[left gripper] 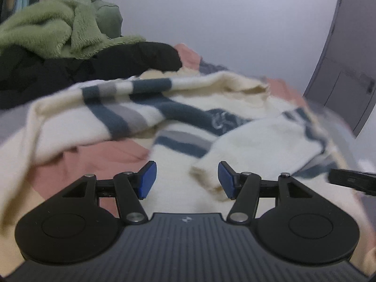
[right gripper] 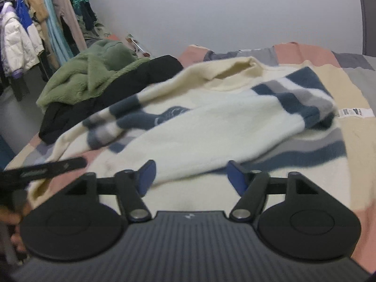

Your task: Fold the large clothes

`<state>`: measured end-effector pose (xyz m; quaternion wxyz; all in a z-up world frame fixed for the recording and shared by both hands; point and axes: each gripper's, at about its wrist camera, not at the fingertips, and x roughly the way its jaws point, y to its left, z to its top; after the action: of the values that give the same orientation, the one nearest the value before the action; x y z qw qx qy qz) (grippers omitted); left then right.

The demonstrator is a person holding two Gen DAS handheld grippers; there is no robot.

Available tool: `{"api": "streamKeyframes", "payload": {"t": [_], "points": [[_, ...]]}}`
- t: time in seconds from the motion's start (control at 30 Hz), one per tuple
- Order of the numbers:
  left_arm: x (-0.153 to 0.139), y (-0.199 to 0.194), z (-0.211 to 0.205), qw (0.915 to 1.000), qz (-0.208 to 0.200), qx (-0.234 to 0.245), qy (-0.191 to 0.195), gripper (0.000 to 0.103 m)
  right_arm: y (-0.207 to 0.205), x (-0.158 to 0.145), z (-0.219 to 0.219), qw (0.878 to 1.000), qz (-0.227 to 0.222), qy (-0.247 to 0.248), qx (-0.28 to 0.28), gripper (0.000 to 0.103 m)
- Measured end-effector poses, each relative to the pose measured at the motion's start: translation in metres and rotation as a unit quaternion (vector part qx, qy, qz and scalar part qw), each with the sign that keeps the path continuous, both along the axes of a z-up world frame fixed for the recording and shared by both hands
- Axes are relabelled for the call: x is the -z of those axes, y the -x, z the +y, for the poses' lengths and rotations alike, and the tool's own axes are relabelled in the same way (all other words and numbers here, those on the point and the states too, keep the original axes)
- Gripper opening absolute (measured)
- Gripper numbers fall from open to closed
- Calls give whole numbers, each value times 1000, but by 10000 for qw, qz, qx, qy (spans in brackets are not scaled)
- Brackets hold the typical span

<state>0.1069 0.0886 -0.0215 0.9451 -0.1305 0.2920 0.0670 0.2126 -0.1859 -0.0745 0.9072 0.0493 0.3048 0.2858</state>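
Observation:
A cream fleece sweater [left gripper: 188, 117] with dark blue and grey stripes lies spread and partly folded on the bed, both sleeves laid over its body. It also shows in the right wrist view [right gripper: 199, 127]. My left gripper [left gripper: 187, 179] is open, low over the sweater's near edge, with a cream hem corner between the blue pads [left gripper: 148, 179]. My right gripper [right gripper: 191, 176] is open, hovering over the near hem, with the folded sleeve's edge between its fingers. Neither holds cloth.
A green fleece [left gripper: 54, 28] and a black garment [left gripper: 94, 65] are piled at the bed's far left. The bedcover [right gripper: 352, 122] has pink, beige and grey blocks. Clothes hang on a rack [right gripper: 35, 30] at left. A grey door [left gripper: 347, 54] stands at right.

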Motion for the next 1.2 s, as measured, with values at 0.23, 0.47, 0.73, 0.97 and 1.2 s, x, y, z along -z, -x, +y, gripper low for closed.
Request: {"api": "streamKeyframes", "payload": {"t": [0.23,0.47,0.73,0.97,1.2], "points": [[-3,4,34,9975,300,-539,-337,64,39,9,-22,9985,420,-216,278,82],[-13,5,95,9904,791,-1103,-255,64,36,15,-26,9982,421,-89,421,83],[-21,18,143,9779,1197,-1572,-687,64,14,24,-32,9971,540,-205,490,83],[7,3,148,9611,1831,-1814,-993,62,-11,38,-41,9932,882,-288,697,83],[28,-16,138,9362,2512,-2052,-1353,26,-17,37,-45,9932,862,-318,710,83]]}}
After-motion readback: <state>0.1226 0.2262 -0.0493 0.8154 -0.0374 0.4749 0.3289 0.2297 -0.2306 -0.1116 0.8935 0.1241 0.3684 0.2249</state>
